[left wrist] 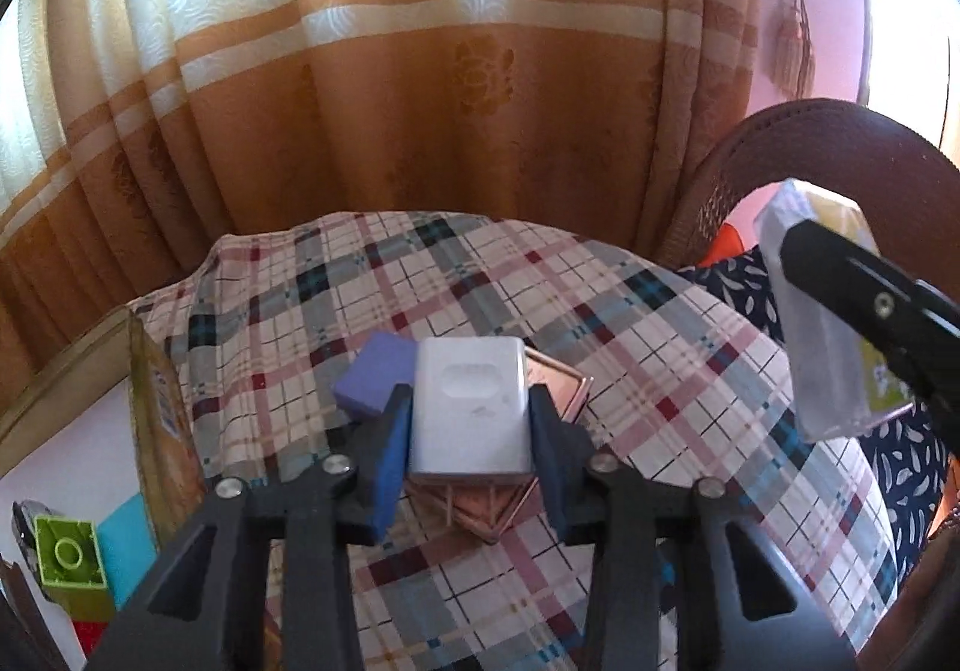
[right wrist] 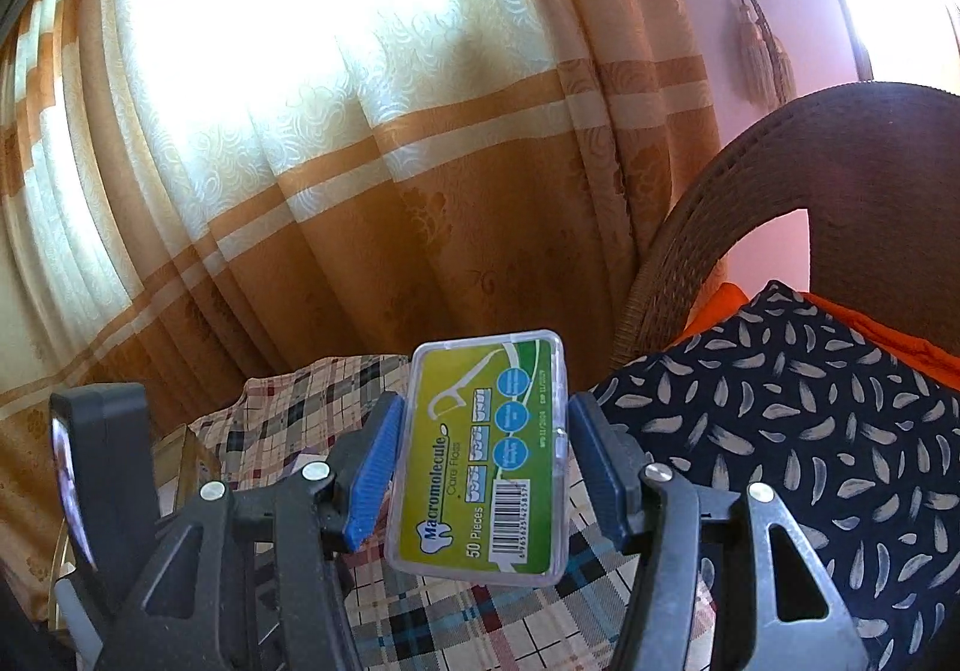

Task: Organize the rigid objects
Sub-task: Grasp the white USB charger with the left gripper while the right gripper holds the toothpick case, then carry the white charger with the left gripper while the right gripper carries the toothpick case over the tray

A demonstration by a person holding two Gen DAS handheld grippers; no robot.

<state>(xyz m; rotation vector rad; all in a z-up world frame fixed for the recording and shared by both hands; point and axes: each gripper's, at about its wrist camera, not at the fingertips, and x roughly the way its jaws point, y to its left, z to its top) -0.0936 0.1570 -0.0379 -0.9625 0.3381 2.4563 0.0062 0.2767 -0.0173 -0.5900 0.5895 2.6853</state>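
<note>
This is a home, likely a living room. A long cream and orange curtain (left wrist: pixel 384 89) with a tassel tie-back (right wrist: pixel 765 56) hangs behind, a wicker chair (right wrist: pixel 840 173) holds a feather-patterned cushion (right wrist: pixel 798 431), and a plaid cloth (left wrist: pixel 660 323) covers the desk.

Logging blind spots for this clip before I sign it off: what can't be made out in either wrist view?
- Copper wire tray, left wrist view: mostly hidden under the white case held in the left gripper.
- Purple block, left wrist view: near corner hidden behind a gripper finger.
- Floss box in the right gripper, right wrist view: small print unreadable.
- Green toy brick, left wrist view: its surroundings cut off by the edge.
</note>
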